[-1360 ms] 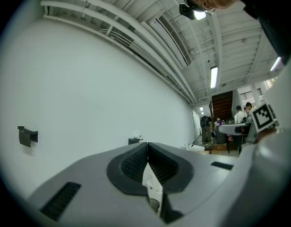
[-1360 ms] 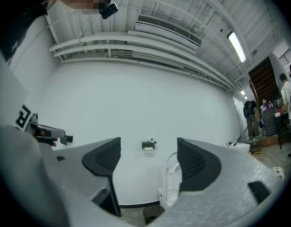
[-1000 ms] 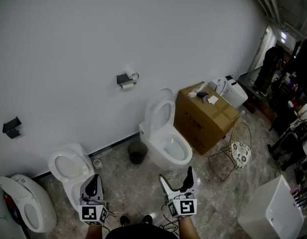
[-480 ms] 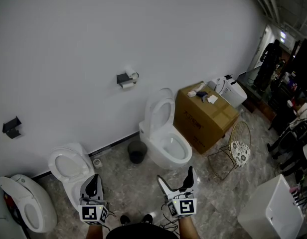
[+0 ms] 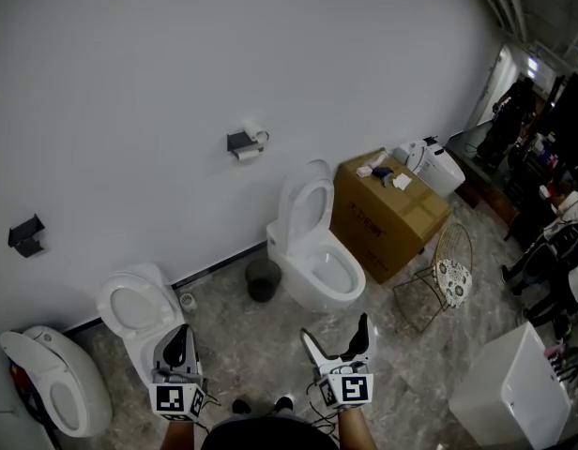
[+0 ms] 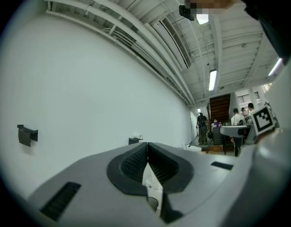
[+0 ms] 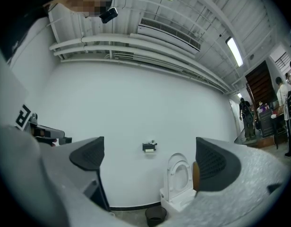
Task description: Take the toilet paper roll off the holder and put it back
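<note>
A black holder (image 5: 240,142) is fixed high on the white wall, with a white toilet paper roll (image 5: 248,153) on it. The right gripper view shows the same holder (image 7: 149,146) and roll (image 7: 149,151) far off, between the jaws. My left gripper (image 5: 174,346) is low in the head view, jaws shut with nothing between them. My right gripper (image 5: 337,340) is low at centre, jaws spread wide and empty. Both are far from the holder, several steps back from the wall.
A white toilet (image 5: 313,244) with raised lid stands under the holder, a black bin (image 5: 263,278) to its left. Two more toilets (image 5: 139,313) stand at left. A cardboard box (image 5: 386,214), a wire chair (image 5: 445,277) and a white cabinet (image 5: 503,392) fill the right side.
The head view has shifted slightly, so the wall and toilets sit a little to the right and lower. Both grippers hold nearly the same place.
</note>
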Motion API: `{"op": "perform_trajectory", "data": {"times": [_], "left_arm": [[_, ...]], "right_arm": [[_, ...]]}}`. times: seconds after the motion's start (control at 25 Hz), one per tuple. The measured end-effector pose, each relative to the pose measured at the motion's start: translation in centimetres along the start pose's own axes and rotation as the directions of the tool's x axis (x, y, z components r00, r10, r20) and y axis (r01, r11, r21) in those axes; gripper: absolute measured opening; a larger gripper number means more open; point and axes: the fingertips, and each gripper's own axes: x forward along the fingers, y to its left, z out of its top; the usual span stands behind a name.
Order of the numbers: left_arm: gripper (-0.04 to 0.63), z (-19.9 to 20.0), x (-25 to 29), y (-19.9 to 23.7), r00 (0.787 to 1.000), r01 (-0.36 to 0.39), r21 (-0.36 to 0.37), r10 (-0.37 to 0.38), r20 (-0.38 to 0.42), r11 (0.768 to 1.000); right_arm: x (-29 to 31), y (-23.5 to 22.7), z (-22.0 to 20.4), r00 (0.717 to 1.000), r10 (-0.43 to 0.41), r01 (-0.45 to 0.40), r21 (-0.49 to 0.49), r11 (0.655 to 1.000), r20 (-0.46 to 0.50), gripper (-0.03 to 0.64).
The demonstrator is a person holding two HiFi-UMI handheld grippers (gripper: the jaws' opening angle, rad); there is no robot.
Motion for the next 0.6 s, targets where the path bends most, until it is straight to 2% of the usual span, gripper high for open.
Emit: {"op": "perform_trajectory", "data": {"times": [0.4, 0.6], "left_arm": [[0.003, 0.1, -1.0, 1.9, 0.998, 0.056, 0.014, -0.057, 0.016, 0.998], [0.003, -0.3, -1.1, 2.8, 0.999, 0.053, 0.010, -0.054, 0.010, 0.999]], "right_arm": [[-0.6, 3.1, -0.4, 1.000, -0.023, 0.023, 0.009, 1.000, 0.010, 0.581], [0.0, 4.4, -0.7, 1.000, -0.009, 0.009, 0.018, 1.000, 0.004, 0.581]]}}
